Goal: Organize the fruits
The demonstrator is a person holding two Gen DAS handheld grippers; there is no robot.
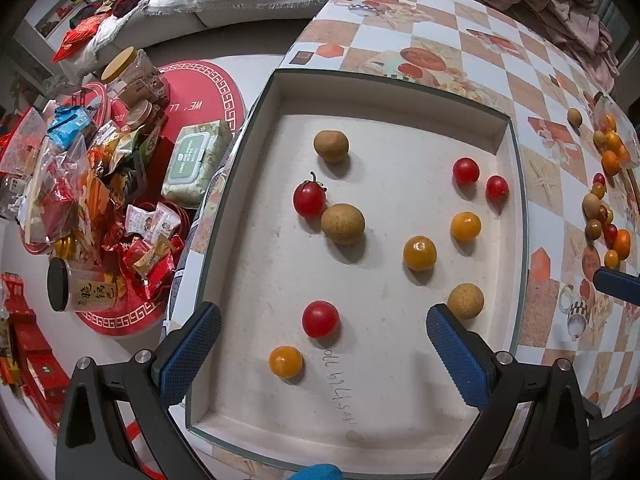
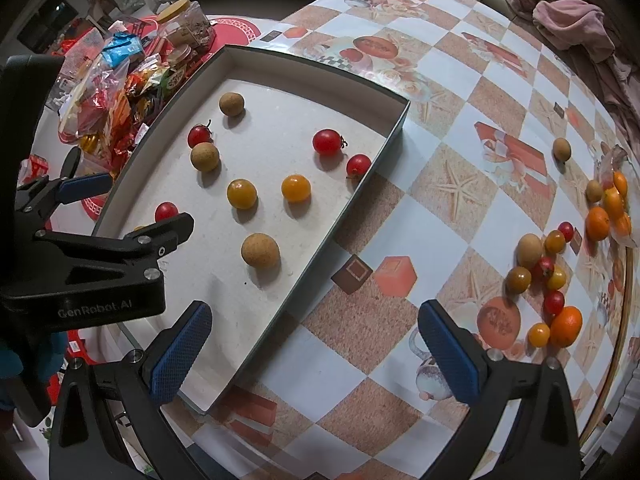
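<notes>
Fruit lies scattered across the floor of the shallow white tray (image 1: 516,184) in the left wrist view: red cherry tomatoes such as the near one (image 1: 320,319), yellow ones (image 1: 419,253), and brown longans (image 1: 342,223), each apart from most neighbours, though one stemmed tomato touches a longan. The left gripper (image 1: 324,344) hangs over the tray's near end with its fingers spread wide and nothing between them, which suggests it is free for a next placement or pick. A snack pile (image 1: 92,184) sits off the table edge to the left.

From the right wrist view, the right gripper (image 2: 314,350) is likewise spread and empty, hovering over the checkered tablecloth (image 2: 452,92) between the tray (image 2: 352,208) and the unsorted heap of tomatoes and oranges (image 2: 552,276). Much fruit there remains outside the tray, so I judge the sorting partway done.
</notes>
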